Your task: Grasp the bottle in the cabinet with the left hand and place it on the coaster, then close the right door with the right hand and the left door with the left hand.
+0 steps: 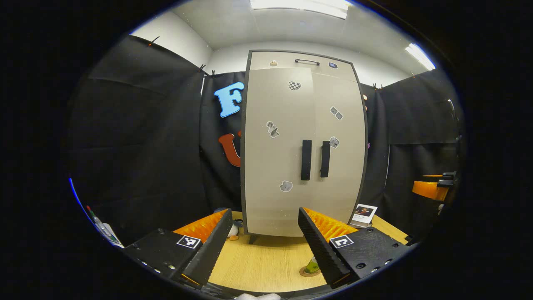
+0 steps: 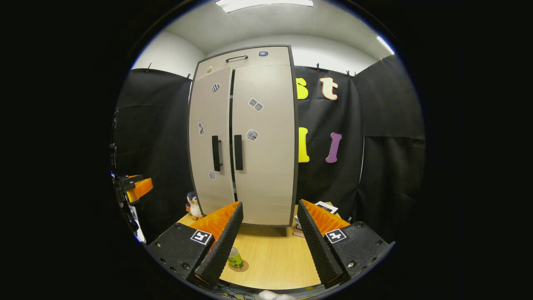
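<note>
**Right gripper view: bottle on the coaster, left door not quite shut**

Right gripper view is showing the bottle (image 2: 235,257) standing upright on the coaster (image 2: 240,266), near the front edge of the bench (image 2: 275,254), partly hidden behind the right tool's (image 2: 270,241) left finger. In the left gripper view the bottle (image 1: 312,265) is peeking out beside the left tool's (image 1: 264,246) right finger, again sitting on the coaster (image 1: 309,272).

Behind it the cabinet (image 2: 245,137) is standing at the back of the bench. Its right door (image 2: 264,141) is lying flush. A dark gap is running down between that door and the left door (image 2: 210,141), so the left door appears to be sitting slightly ajar; from the left gripper view the doors are looking nearly closed.

Both tools are hanging released, fingers spread and empty, well back from the cabinet. The other tool (image 2: 133,188) is showing at the left edge.

The remaining risk, as I judge it, is leaving the left door unlatched. Pushing it off-centre or catching the handle (image 2: 216,153) could let it bounce back. A low sweep forward could also clip the bottle and tip it off the coaster.

A toy penguin (image 2: 193,206) is standing by the cabinet's left foot.
</note>
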